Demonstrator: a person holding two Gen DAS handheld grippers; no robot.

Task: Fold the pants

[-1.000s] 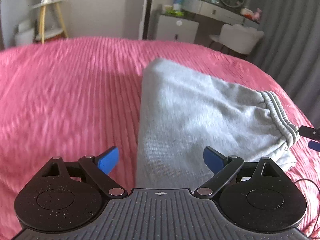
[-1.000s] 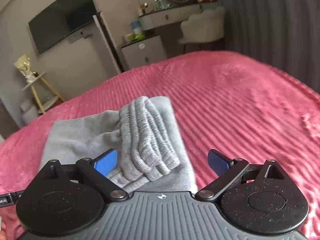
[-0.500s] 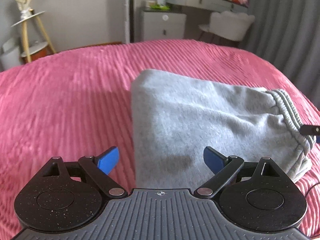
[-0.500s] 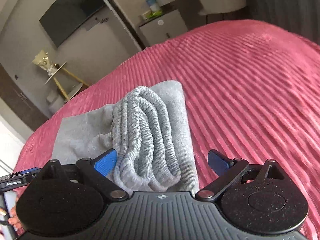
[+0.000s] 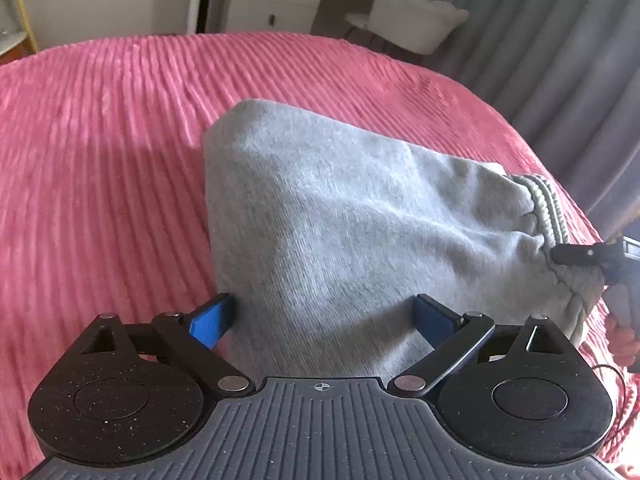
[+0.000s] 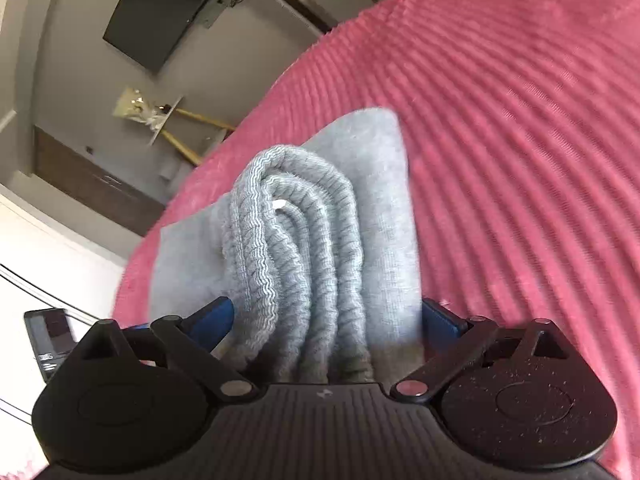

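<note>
Grey sweatpants (image 5: 340,216) lie folded into a thick bundle on the pink ribbed bedspread (image 5: 100,140). My left gripper (image 5: 324,316) is open, its blue fingertips straddling the near folded end of the bundle. My right gripper (image 6: 326,318) is open around the stacked ribbed waistband (image 6: 296,240), which fills the gap between its blue fingers. The right gripper's finger also shows at the right edge of the left wrist view (image 5: 588,254), at the waistband end.
The bedspread (image 6: 520,120) extends wide around the pants. Beyond the bed stand a white cabinet (image 5: 272,4), a white chair (image 5: 416,20), grey curtains (image 5: 580,40), a wall TV (image 6: 160,12) and a small wooden side table (image 6: 176,124).
Both grippers have moved in close to the pants, each now straddling an end of the bundle. The right wrist view has tilted. Jaws stay open.
</note>
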